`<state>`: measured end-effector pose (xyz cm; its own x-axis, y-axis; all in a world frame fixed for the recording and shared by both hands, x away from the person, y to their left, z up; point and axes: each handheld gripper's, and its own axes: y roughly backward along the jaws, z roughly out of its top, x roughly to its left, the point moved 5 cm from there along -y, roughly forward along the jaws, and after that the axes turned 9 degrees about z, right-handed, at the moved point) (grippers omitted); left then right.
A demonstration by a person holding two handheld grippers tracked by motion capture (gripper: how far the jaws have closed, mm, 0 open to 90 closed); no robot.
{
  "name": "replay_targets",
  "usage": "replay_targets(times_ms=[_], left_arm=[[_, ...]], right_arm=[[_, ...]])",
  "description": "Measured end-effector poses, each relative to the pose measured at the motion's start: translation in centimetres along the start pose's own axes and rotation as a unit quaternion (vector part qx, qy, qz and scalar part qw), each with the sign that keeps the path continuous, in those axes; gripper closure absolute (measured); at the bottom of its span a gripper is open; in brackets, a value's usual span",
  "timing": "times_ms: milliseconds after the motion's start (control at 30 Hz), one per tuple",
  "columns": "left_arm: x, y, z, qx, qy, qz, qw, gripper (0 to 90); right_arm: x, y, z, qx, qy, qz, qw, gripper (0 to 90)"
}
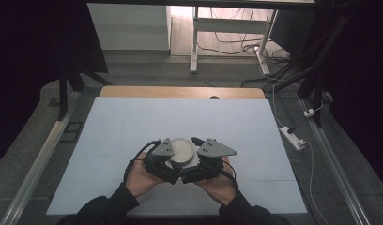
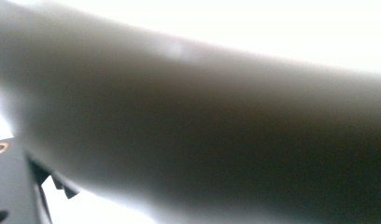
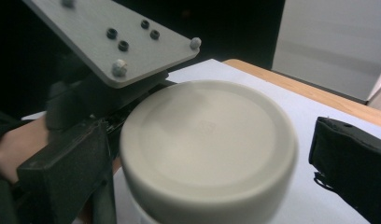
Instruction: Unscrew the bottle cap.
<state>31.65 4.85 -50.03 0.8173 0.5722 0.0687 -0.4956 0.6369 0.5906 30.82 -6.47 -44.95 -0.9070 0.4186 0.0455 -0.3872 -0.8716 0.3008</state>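
Jar (image 1: 182,152) with its cream lid stands near my edge of the white table (image 1: 133,126). Right gripper (image 3: 207,154) straddles it, jaws apart (left gripper (image 1: 167,164) beside it, grip unclear).

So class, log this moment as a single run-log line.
left gripper: at jar side | right gripper: jaws astride white lid | jar: on table

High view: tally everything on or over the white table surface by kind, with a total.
Round white lidded container: 1
Handheld two-jaw grippers: 2, the left gripper and the right gripper, one on each side of the container
Total: 3
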Motion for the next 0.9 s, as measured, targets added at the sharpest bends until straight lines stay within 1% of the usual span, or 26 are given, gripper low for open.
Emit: replay_targets(times_ms=[133, 200, 233, 267, 333, 400, 467, 567, 667, 700, 833, 900], left_arm=[[-0.42, -0.16, 0.16, 0.0, 0.002, -0.003, 1.0, 7.2], [-0.54, -0.16, 0.22, 0.0, 0.002, -0.006, 1.0, 7.2], [-0.57, -0.16, 0.23, 0.0, 0.002, -0.008, 1.0, 7.2], [-0.56, -0.17, 0.23, 0.001, 0.002, -0.01, 1.0, 7.2], [-0.54, -0.2, 0.18, 0.0, 0.001, -0.013, 0.9999, 7.2], [-0.56, -0.24, 0.13, 0.0, 0.0, -0.018, 0.9998, 7.2], [-0.53, -0.18, 0.09, -0.001, -0.004, -0.026, 0.9996, 7.2], [-0.57, -0.02, 0.1, -0.005, -0.012, -0.042, 0.999, 7.2], [-0.63, 0.19, 0.12, -0.006, -0.027, -0.058, 0.9979, 7.2], [-0.6, 0.27, 0.08, -0.005, -0.034, -0.065, 0.9973, 7.2], [-0.68, 0.27, -0.14, -0.004, -0.049, -0.091, 0.9946, 7.2], [-0.79, 0.2, -0.24, -0.006, -0.049, -0.103, 0.9934, 7.2]], right_arm=[[0.1, -0.48, -0.44, 0.006, 0.0, -0.007, 1.0, 0.4], [0.05, -0.57, -0.61, 0.005, 0.0, -0.008, 1.0, 3.3], [0.04, -0.5, -0.67, 0.003, -0.001, -0.007, 1.0, 6.7], [0.03, -0.45, -0.69, -0.001, -0.002, -0.004, 1.0, 6.9], [0.05, -0.44, -0.69, 0.0, 0.0, -0.004, 1.0, 7.3], [0.12, -0.46, -0.73, 0.002, 0.009, -0.004, 1.0, 7.5], [0.11, -0.42, -0.76, 0.001, 0.009, 0.003, 1.0, 7.6], [0.02, -0.26, -0.71, -0.001, 0.015, 0.026, 0.9996, 7.7], [-0.06, -0.01, -0.66, -0.002, 0.019, 0.056, 0.9983, 7.7], [-0.12, 0.07, -0.65, -0.002, 0.02, 0.066, 0.9976, 7.7], [-0.33, 0.32, -0.72, 0.006, 0.021, 0.11, 0.9937, 7.7], [-0.4, 0.37, -0.83, 0.009, 0.024, 0.126, 0.9917, 7.7]])
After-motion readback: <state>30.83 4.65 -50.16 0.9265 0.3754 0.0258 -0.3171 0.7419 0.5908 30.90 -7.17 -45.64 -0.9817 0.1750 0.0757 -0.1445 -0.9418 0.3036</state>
